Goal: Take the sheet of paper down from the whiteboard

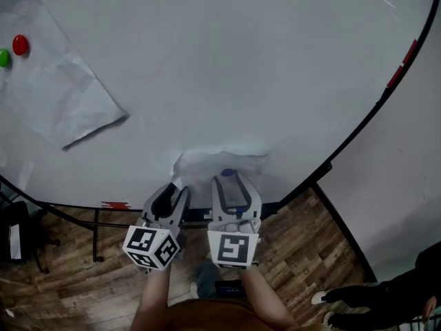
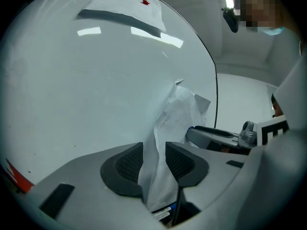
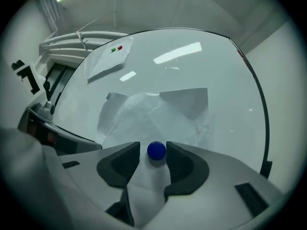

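Observation:
A crumpled white sheet of paper (image 1: 207,163) lies low on the whiteboard (image 1: 241,61) with a blue round magnet (image 1: 227,174) on it. My left gripper (image 1: 176,190) is shut on the sheet's left edge; in the left gripper view the paper (image 2: 180,109) runs up between the dark pads (image 2: 127,164) of that gripper (image 2: 154,159). My right gripper (image 1: 229,182) is beside it, level with the board. In the right gripper view its jaws (image 3: 153,153) stand wide with the blue magnet (image 3: 156,150) between them and a small gap on the left side. The sheet (image 3: 158,109) spreads beyond.
A second sheet (image 1: 62,95) hangs at the board's upper left under a red magnet (image 1: 21,45) and a green magnet (image 1: 4,58). The board's dark frame (image 1: 358,126) curves down the right. A person in dark clothes (image 1: 386,295) stands at bottom right on the wooden floor (image 1: 303,254).

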